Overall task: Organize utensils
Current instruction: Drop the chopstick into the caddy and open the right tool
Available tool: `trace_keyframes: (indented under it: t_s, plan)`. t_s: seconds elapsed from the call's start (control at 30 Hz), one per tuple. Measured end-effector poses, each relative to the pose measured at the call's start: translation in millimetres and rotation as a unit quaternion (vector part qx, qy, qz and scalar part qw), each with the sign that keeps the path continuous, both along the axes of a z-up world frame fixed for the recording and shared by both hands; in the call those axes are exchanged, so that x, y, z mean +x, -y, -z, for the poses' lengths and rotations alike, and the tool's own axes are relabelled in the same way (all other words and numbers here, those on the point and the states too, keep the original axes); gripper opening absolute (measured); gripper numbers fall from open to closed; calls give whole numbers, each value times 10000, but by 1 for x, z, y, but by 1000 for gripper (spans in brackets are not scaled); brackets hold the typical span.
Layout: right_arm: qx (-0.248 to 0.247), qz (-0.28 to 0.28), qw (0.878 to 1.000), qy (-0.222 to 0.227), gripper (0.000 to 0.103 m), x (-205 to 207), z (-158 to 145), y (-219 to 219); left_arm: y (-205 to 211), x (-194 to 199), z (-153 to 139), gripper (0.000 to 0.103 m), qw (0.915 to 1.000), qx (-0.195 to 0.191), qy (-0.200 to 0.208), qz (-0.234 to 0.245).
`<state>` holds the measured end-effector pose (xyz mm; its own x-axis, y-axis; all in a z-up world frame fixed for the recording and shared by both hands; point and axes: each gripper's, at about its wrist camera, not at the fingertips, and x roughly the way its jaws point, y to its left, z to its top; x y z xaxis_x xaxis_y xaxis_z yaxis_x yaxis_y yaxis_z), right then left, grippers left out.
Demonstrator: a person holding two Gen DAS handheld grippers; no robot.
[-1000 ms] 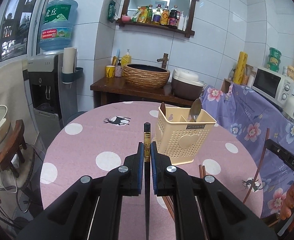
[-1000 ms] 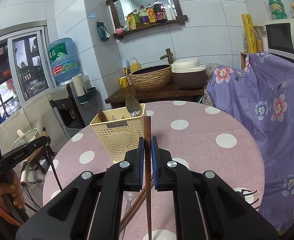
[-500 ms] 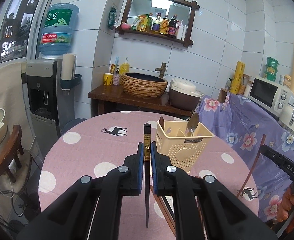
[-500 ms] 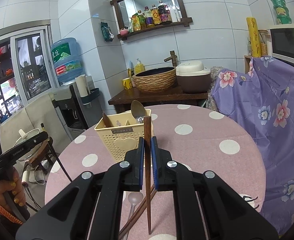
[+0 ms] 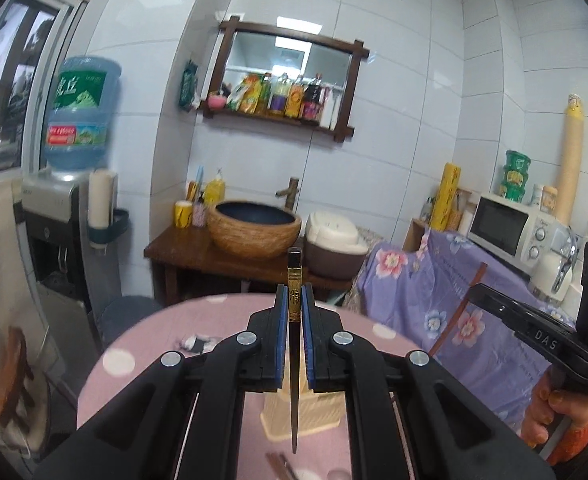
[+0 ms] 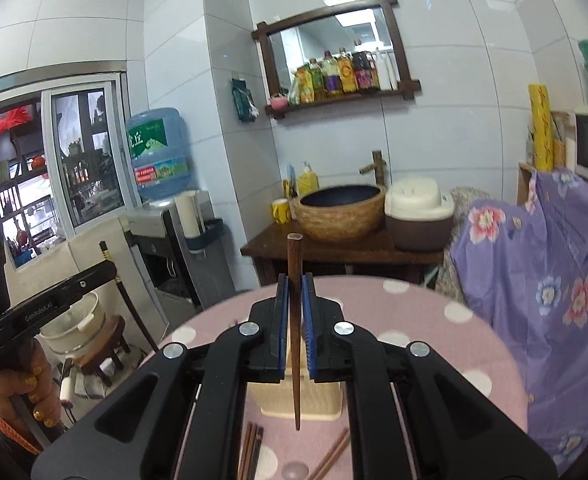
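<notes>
My left gripper (image 5: 294, 300) is shut on a black chopstick (image 5: 294, 360) with gold bands, held upright, tip down above the table. My right gripper (image 6: 294, 292) is shut on a brown wooden chopstick (image 6: 294, 320), also upright, tip down. The cream plastic utensil holder (image 5: 314, 412) stands on the pink polka-dot table (image 5: 142, 344), mostly hidden behind my left gripper; it also shows behind my right gripper (image 6: 322, 400). Several loose chopsticks (image 6: 250, 452) and a spoon (image 6: 296, 470) lie on the table in front of the holder.
A purple floral cloth (image 5: 446, 296) covers furniture on the right, with a microwave (image 5: 506, 232) on it. A wooden counter (image 6: 342, 248) with a woven basin and a rice cooker (image 6: 418, 212) stands behind the table. A water dispenser (image 5: 66, 208) stands at left.
Both grippers have risen and tilted up with their chopsticks. The holder has dropped low in both views and is now mostly hidden behind the fingers.
</notes>
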<state>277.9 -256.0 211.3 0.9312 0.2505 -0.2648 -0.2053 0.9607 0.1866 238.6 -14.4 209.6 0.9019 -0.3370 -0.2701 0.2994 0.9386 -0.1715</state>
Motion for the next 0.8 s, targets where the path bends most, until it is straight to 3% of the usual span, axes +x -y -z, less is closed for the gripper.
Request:
trace_keyframes:
  t_s: [0.17, 0.27, 0.6, 0.8]
  plan:
    - [-74, 242, 9993, 282, 8, 29, -41, -7, 22, 28, -26, 8, 9996, 77, 214, -142]
    - [-112, 345, 9990, 279, 8, 46, -43, -11, 31, 46, -22, 8, 9995, 94, 202, -215]
    - [-202, 260, 9990, -287, 8, 81, 42, -28, 45, 77, 48, 8, 9988, 292, -278, -274]
    - [-183, 295, 9974, -630, 8, 90, 84, -29, 47, 88, 97, 8, 9959, 299, -826, -235]
